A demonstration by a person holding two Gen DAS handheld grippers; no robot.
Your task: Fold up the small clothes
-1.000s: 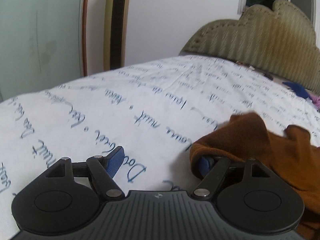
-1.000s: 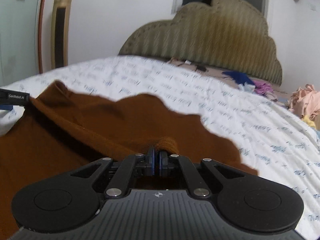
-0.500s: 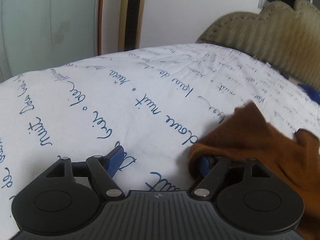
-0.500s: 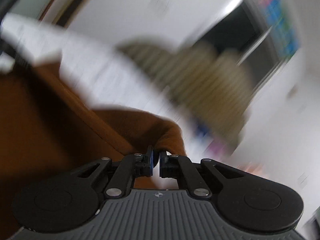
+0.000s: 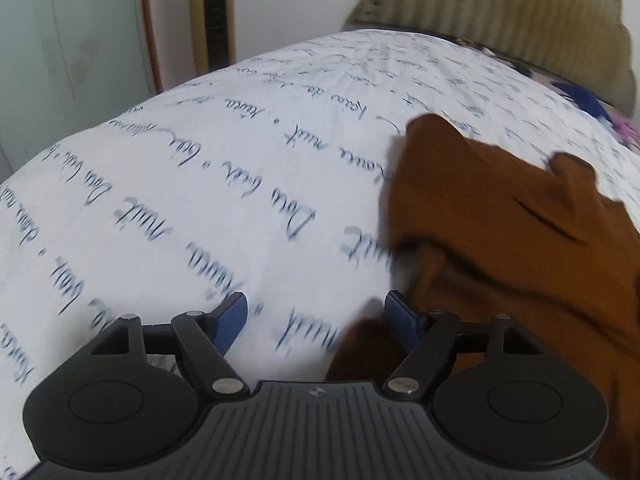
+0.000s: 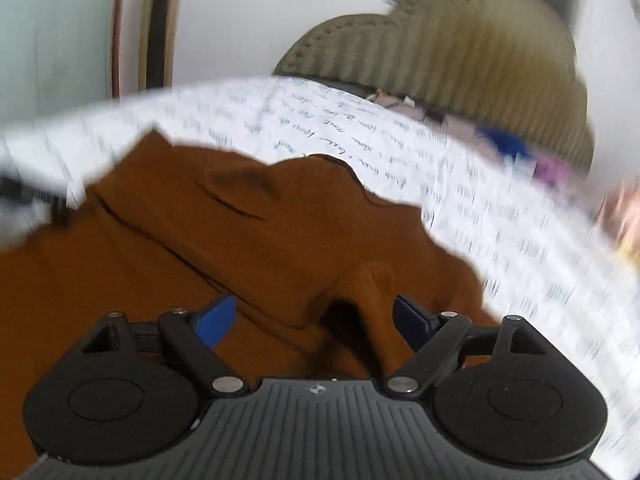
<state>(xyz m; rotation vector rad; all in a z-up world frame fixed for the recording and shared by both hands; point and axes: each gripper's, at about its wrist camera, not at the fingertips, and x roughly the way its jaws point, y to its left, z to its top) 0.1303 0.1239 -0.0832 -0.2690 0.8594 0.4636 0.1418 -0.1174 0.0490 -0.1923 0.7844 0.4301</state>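
A brown garment lies crumpled on the white bed sheet printed with blue script. In the left wrist view it fills the right side. My left gripper is open over bare sheet, and a brown cloth edge lies just inside its right pad without being pinched. In the right wrist view my right gripper hangs over the brown garment with its jaws opening wide. A raised fold of the cloth stands between the blue pads, and neither pad presses on it.
An olive ribbed headboard closes the far end of the bed. Loose clothes in blue, purple and pink lie along the far right side. A tall gold-and-black appliance stands by the wall, next to a glass panel.
The right gripper's jaws went from shut on a pinch of brown cloth to wide apart, and the fold dropped free. The left gripper drew back, so its right finger is clear of the cloth.
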